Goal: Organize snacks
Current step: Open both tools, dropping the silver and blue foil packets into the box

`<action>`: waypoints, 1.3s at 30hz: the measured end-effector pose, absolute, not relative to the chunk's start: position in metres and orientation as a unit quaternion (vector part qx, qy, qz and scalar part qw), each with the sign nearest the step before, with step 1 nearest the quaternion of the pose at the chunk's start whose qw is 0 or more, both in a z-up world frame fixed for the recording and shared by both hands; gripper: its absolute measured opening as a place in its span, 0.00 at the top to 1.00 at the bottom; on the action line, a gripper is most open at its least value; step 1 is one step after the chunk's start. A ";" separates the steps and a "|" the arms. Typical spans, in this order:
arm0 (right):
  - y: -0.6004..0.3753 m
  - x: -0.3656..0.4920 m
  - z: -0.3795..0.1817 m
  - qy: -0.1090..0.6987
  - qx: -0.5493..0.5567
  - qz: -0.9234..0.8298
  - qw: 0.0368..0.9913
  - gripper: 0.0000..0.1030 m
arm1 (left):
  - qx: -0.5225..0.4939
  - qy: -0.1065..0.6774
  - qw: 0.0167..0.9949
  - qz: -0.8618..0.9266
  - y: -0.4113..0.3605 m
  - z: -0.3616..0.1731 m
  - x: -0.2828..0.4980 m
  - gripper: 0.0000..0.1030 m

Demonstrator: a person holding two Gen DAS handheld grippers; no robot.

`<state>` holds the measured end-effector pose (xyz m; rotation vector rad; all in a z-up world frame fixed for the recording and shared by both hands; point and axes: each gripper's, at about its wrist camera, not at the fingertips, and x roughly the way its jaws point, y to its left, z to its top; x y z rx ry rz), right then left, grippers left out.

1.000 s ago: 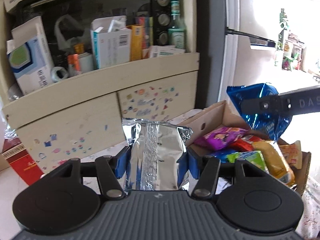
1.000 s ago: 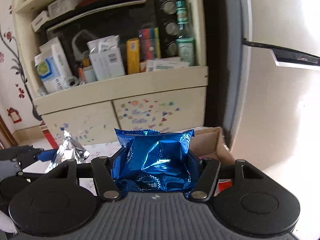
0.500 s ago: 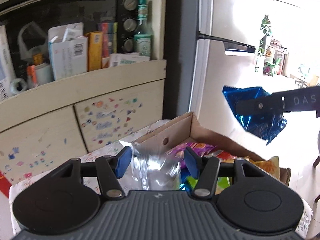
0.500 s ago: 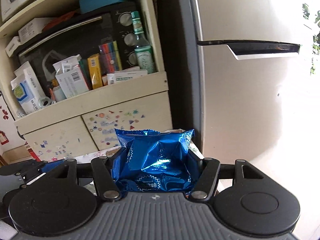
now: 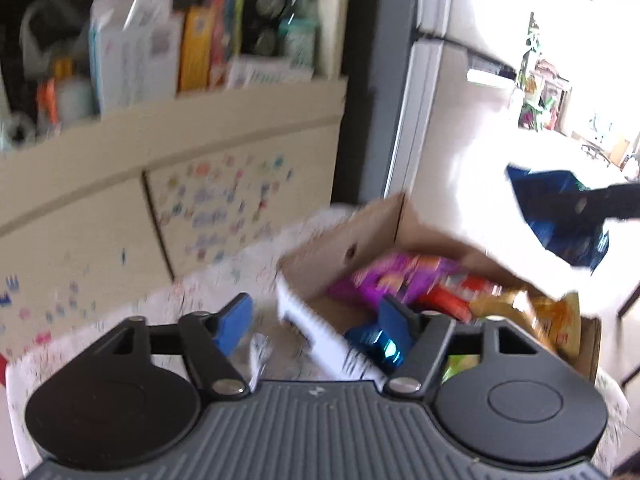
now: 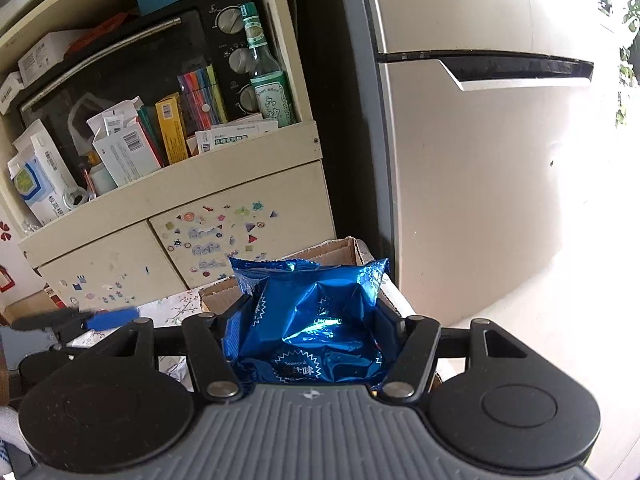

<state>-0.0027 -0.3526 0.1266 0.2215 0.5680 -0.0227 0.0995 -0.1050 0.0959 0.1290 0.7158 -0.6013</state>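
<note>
My left gripper [image 5: 316, 326] is open and empty, just above the near corner of the cardboard box [image 5: 344, 240]. A sliver of the silver foil snack bag [image 5: 259, 354] shows low between its fingers. The box holds several snack packs, among them a purple one [image 5: 384, 276]. My right gripper [image 6: 310, 320] is shut on a blue foil snack bag [image 6: 316, 320] and holds it in the air over the box's far side. That bag also shows at the right of the left wrist view [image 5: 560, 216]. The left wrist view is blurred by motion.
A cream cabinet [image 6: 168, 200] with stickered doors stands behind the table, its shelf full of boxes and a green bottle [image 6: 268, 80]. A fridge [image 6: 480, 140] stands to the right. The table has a floral cloth [image 5: 120, 320].
My left gripper has opened and let go of the silver bag, which dropped out of the jaws. The left view swung right toward the box. My right gripper still holds the blue bag.
</note>
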 end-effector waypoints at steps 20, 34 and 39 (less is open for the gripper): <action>-0.350 0.021 0.112 0.330 0.141 -0.019 0.933 0.33 | 0.118 0.403 0.880 -0.223 -0.099 0.009 0.152 0.19; -0.355 0.023 0.110 0.328 0.156 -0.034 0.931 0.33 | 0.035 0.370 0.911 -0.178 -0.080 0.023 0.146 0.43; -0.360 0.021 0.109 0.322 0.170 -0.050 0.930 0.33 | 0.006 0.310 0.927 -0.212 -0.097 0.077 0.133 0.43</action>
